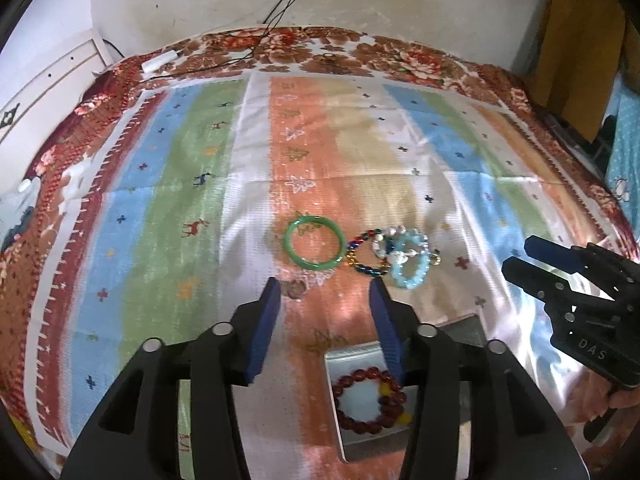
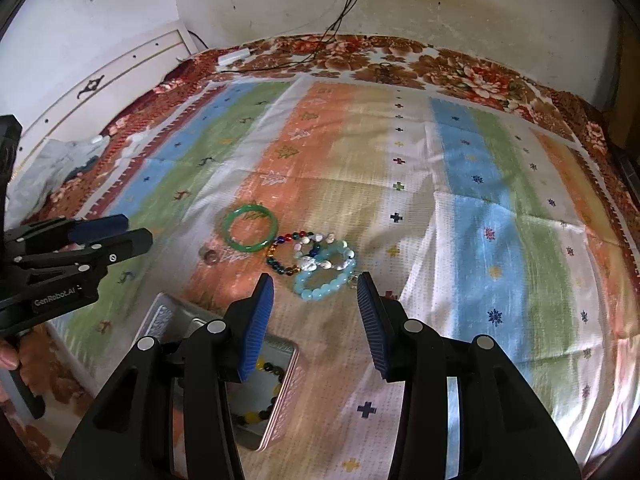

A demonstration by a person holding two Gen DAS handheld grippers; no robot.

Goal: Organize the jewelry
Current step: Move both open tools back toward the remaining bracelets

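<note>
A green bangle (image 1: pixel 315 246) (image 2: pixel 251 228) lies on the striped cloth. Beside it to the right lie a multicoloured bead bracelet (image 1: pixel 366 254) (image 2: pixel 285 254), a white bead bracelet (image 1: pixel 390 246) (image 2: pixel 320 254) and a light blue bead bracelet (image 1: pixel 412 268) (image 2: pixel 326 280), overlapping. A silver box (image 1: pixel 352 364) (image 2: pixel 280 392) near me holds a dark red bead bracelet (image 1: pixel 370 400) (image 2: pixel 260 392). My left gripper (image 1: pixel 325 292) is open and empty, above the cloth just short of the bangle. My right gripper (image 2: pixel 315 286) is open and empty, just short of the blue bracelet.
The box's lid (image 2: pixel 164 320) lies beside it. A small brown ring-like thing (image 1: pixel 294 289) (image 2: pixel 211 256) lies near the bangle. Black cables (image 1: pixel 256 46) and a white adapter (image 1: pixel 160 60) lie at the far edge by the wall. The striped cloth (image 1: pixel 180 200) stretches left and right.
</note>
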